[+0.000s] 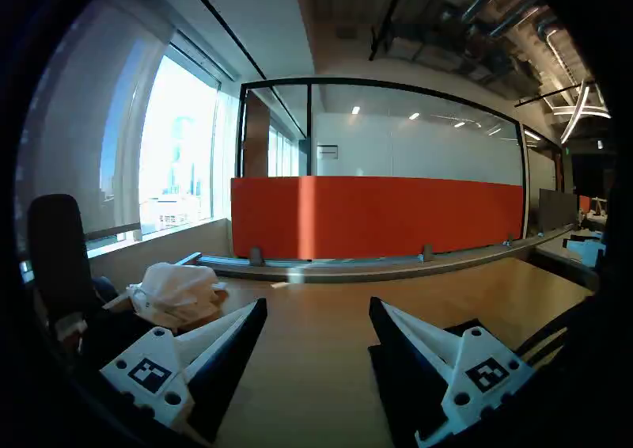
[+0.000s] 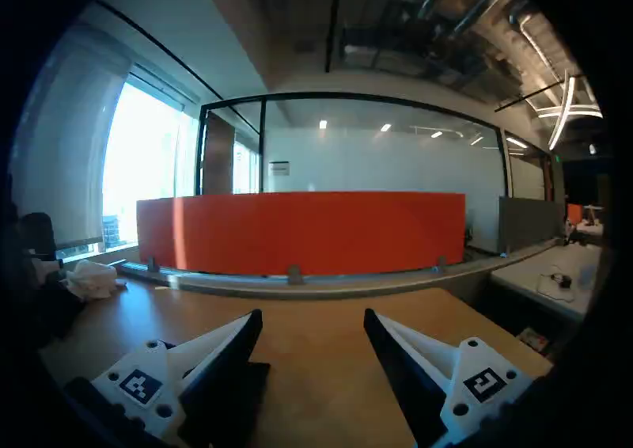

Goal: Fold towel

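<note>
2 hand-held grippers (image 1: pixel 316 301) (image 2: pixel 312 312) agape + 1 towel (image 1: pixel 178 294)

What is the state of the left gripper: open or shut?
The left gripper is open: its fingers stand wide apart, bare wooden table between them, nothing held.

The wooden table (image 1: pixel 316 369) is smooth and light brown, and most of its top is bare. A crumpled white bundle (image 1: pixel 176 290) lies near its far left edge, on something tan. A dark flat piece (image 1: pixel 393 366) lies on the near part; what it is cannot be told. In the right gripper view the table (image 2: pixel 316 329) carries the bundle (image 2: pixel 91 279) far left and the dark piece (image 2: pixel 247 389) close in.
</note>
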